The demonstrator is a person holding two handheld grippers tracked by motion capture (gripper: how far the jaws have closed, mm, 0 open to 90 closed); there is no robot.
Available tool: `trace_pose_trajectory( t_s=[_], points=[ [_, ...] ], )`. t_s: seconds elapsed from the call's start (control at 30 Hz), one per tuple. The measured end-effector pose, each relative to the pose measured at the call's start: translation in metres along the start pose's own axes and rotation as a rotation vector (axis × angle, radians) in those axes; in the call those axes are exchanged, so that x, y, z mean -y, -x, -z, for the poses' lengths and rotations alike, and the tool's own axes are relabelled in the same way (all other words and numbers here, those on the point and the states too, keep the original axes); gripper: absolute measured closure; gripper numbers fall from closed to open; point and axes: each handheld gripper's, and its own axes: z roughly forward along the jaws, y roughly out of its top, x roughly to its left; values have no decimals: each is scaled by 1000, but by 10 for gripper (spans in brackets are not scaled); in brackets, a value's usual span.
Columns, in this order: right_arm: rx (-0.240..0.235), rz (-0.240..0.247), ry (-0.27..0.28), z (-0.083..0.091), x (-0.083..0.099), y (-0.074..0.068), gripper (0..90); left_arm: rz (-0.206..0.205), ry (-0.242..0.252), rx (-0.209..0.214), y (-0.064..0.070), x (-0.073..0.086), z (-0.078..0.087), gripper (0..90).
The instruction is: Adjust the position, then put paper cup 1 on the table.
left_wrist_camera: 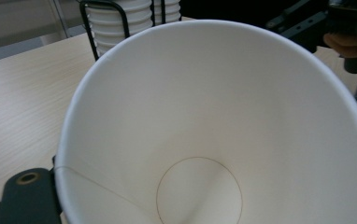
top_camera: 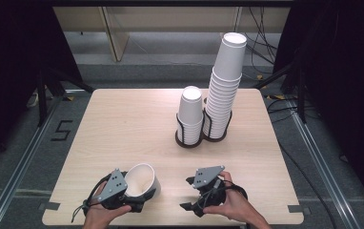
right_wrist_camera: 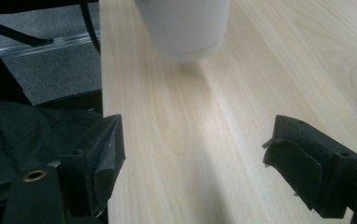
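Paper cup [top_camera: 142,180] sits clamped in the left tool [top_camera: 133,199], mouth tilted toward twelve o'clock for stacking; right tool [top_camera: 189,193] waits, jaws apart.

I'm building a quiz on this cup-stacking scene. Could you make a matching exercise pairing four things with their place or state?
Things:
1. loose cup
2. tall stack
3. short stack
4. right gripper

Place or state:
A. jaws apart, nothing between them
B. in the right-hand ring of the wire holder
C. lying tilted in the left gripper
D. in the holder's left-hand ring

Pairs: 1-C, 2-B, 3-D, 4-A
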Motion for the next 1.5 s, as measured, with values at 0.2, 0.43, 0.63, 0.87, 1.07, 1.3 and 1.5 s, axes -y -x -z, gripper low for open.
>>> trace_pose_trajectory(
  t_s=[0.2,0.43,0.63,0.87,1.07,1.3,1.5],
  points=[
    [23,-19,-9,7,11,1,192,17,-24,-69,-11,4,-1,160],
    [38,-39,-9,13,21,2,192,42,-50,-112,-19,7,-1,160],
    [53,-51,-7,17,24,4,193,61,-44,-138,-28,5,-4,160],
    [66,-66,-10,19,28,6,193,85,-36,-175,-41,3,-7,160],
    [75,-74,-7,21,29,7,193,90,-48,-209,-53,-1,-12,160],
    [78,-78,-9,24,32,9,194,94,-76,-229,-72,-8,-26,159],
    [80,-77,-11,25,34,10,194,107,-109,-276,-102,-16,-50,158]
  ],
)
